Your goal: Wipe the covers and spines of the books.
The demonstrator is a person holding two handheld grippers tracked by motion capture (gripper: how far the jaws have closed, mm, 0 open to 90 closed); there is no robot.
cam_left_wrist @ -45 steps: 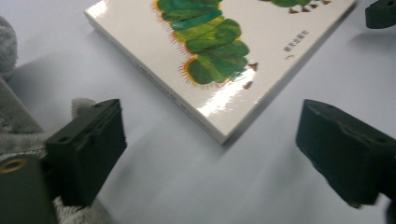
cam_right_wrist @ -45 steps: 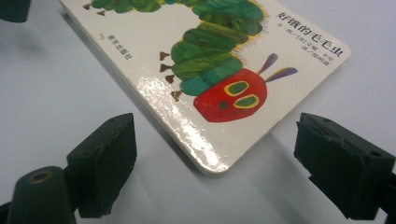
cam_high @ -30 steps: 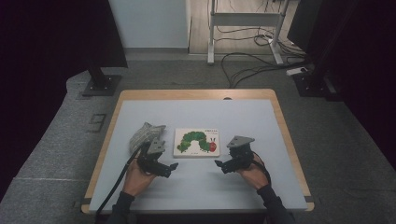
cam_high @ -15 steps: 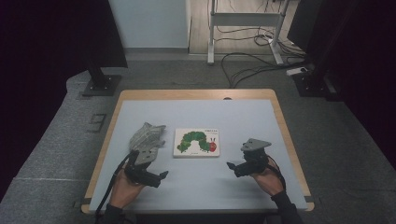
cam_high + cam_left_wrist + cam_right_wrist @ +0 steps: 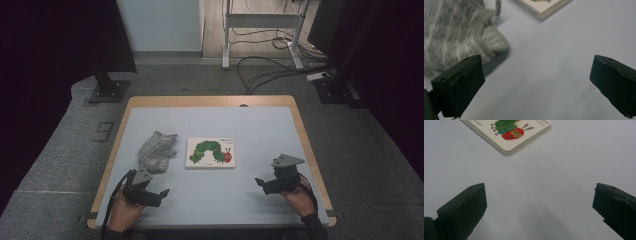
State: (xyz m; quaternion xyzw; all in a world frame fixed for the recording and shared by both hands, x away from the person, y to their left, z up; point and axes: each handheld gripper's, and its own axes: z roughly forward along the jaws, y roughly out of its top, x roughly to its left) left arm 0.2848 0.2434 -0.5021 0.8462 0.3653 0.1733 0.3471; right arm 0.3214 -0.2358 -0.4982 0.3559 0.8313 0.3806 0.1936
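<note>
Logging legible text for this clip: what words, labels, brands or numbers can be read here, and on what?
No text is readable.
Book: small dark print above the caterpillar picture, too small in the high view, blurred in the right gripper view.
Grey sock, left gripper, right gripper, table: no markings seen.

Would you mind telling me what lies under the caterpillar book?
The book lies flat and closed on the pale blue table, beside the grey sock. Whatever its cover hides underneath cannot be seen.

A wood-edged table stands on grey carpet; cables trail behind.
</note>
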